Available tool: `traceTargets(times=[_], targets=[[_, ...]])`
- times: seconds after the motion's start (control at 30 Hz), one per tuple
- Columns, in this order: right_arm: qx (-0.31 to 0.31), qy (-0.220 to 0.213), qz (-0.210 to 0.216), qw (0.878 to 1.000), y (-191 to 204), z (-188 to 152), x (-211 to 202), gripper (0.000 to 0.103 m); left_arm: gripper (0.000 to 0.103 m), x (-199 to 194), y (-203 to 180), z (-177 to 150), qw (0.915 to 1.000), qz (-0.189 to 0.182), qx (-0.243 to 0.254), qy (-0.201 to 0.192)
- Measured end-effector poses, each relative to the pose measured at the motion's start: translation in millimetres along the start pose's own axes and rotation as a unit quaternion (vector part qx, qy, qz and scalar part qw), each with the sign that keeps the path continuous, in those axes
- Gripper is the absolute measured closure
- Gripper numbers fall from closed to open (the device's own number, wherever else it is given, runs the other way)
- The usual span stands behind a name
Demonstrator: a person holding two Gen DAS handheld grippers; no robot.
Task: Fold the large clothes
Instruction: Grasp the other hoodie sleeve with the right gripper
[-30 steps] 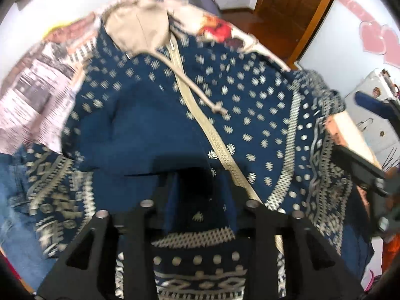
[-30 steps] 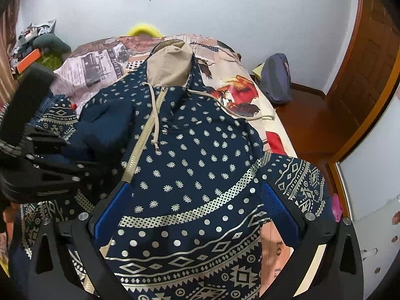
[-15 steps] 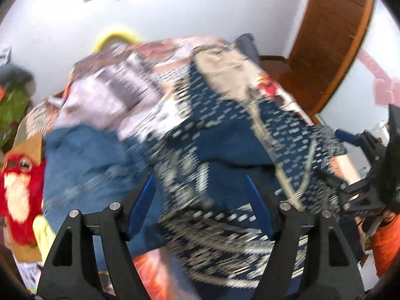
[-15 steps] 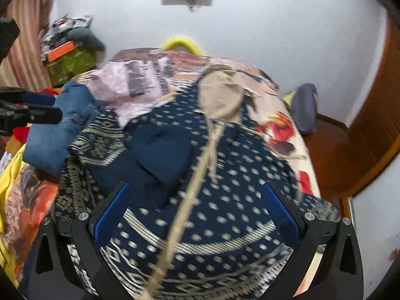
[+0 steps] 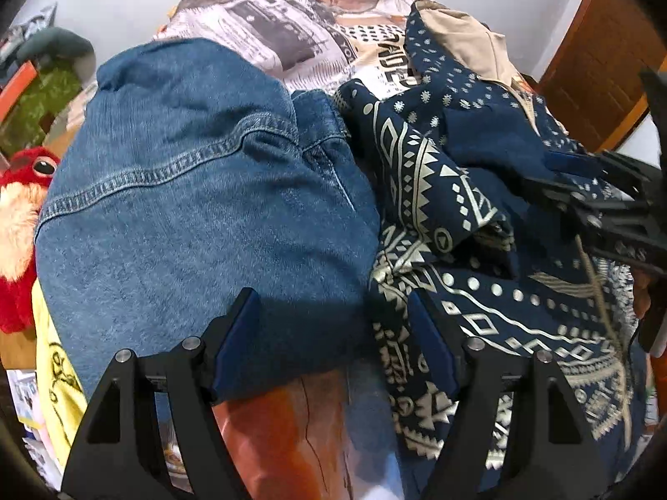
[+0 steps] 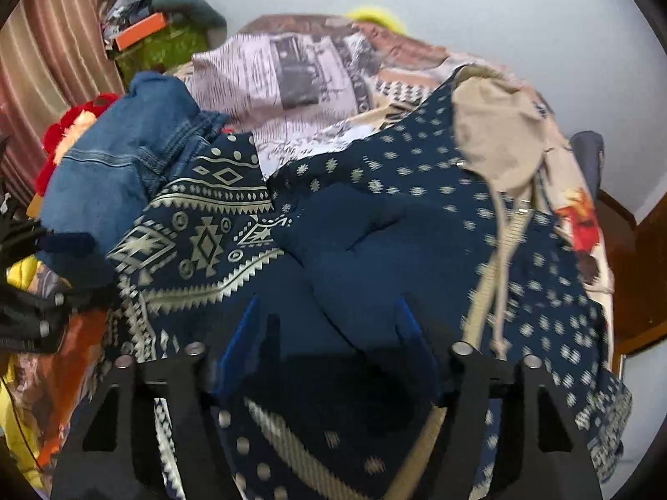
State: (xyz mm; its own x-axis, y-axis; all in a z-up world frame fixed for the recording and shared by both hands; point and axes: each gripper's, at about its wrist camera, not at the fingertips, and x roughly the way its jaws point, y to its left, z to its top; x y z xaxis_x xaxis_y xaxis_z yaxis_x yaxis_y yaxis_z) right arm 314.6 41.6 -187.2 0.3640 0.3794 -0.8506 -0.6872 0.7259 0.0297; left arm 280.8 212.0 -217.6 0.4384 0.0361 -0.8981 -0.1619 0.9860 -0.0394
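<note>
So right now I've got both grippers over the bed (image 6: 317, 83), which is covered in a printed newspaper-and-photo style bedspread. The thing I'm folding, a big navy blue hooded jacket with cream dots and geometric borders (image 6: 375, 225), is spread over the bed's right half and runs down to its near edge, with the beige-lined hood (image 6: 496, 133) pointing toward the far wall. 1 sleeve is already folded across the chest, plain navy side up. My left gripper (image 5: 333, 341) is standing partly open after its jaws opened up a moment ago, and nothing is clamped between the blue pads; it's hovering right over the seam where a heap of blue denim (image 5: 200, 191) meets the jacket's patterned edge near the bed's left side. My right gripper (image 6: 329, 341) has just been closing, its jaws are about half open, and the folded navy sleeve fabric sits between the pads, but I honestly can't tell if they're actually pinching it or only sitting above it. In the left wrist view the right gripper shows at the right edge over the jacket. There's a red plush toy (image 5: 21, 225) off the bed's left edge.
</note>
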Motion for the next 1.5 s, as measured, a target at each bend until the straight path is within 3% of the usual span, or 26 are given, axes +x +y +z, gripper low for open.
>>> traceTargets(times=[0.17, 0.3, 0.37, 0.43, 0.6, 0.77, 0.83, 1.0, 1.13, 1.4, 1.5], targets=[[-0.023, 0.013, -0.025, 0.999, 8.5, 15.2, 34.5, 0.061, 0.031, 6.8, -17.8, 4.8, 0.9991, 0.02, 0.031, -0.022], [-0.022, 0.008, -0.056, 0.998, 8.7, 22.4, 48.4, 0.078, 0.031, 19.1, -25.4, 17.3, 0.9961, 0.069, 0.031, -0.045], [-0.006, -0.004, -0.056, 0.998, 3.4, 22.3, 40.7, 0.091, 0.03, 27.3, -26.1, 21.5, 0.992, 0.111, 0.034, -0.051], [0.015, -0.016, -0.04, 0.999, -5.1, 24.3, 27.3, 0.092, 0.028, 30.5, -23.1, 23.2, 0.9909, 0.121, 0.022, -0.057], [0.068, -0.095, -0.041, 0.992, -40.1, 35.0, -44.2, 0.092, 0.028, 27.7, -9.9, 28.2, 0.9935, 0.098, -0.019, -0.055], [0.146, -0.16, -0.051, 0.975, -99.9, 33.0, -110.3, 0.093, 0.028, 18.8, 2.1, 35.2, 0.9919, 0.1, -0.048, -0.063], [0.175, -0.167, -0.053, 0.969, -120.5, 23.0, -124.7, 0.093, 0.028, 15.8, 8.1, 36.9, 0.9916, 0.095, -0.061, -0.063], [0.169, -0.149, -0.069, 0.972, -124.2, -6.1, -122.6, 0.093, 0.028, 14.8, 15.0, 33.9, 0.9919, 0.085, -0.077, -0.054], [0.178, -0.112, -0.073, 0.975, -134.7, -33.9, -100.9, 0.093, 0.024, 15.4, 11.4, 30.1, 0.9905, 0.105, -0.068, -0.056], [0.301, -0.049, -0.072, 0.95, -200.6, -113.2, -61.8, 0.094, 0.016, 18.9, 17.2, 26.7, 0.9884, 0.114, -0.082, -0.056], [0.324, -0.028, -0.041, 0.945, -212.7, -132.4, -54.2, 0.093, 0.015, 18.4, 13.8, 25.0, 0.9877, 0.123, -0.079, -0.057]])
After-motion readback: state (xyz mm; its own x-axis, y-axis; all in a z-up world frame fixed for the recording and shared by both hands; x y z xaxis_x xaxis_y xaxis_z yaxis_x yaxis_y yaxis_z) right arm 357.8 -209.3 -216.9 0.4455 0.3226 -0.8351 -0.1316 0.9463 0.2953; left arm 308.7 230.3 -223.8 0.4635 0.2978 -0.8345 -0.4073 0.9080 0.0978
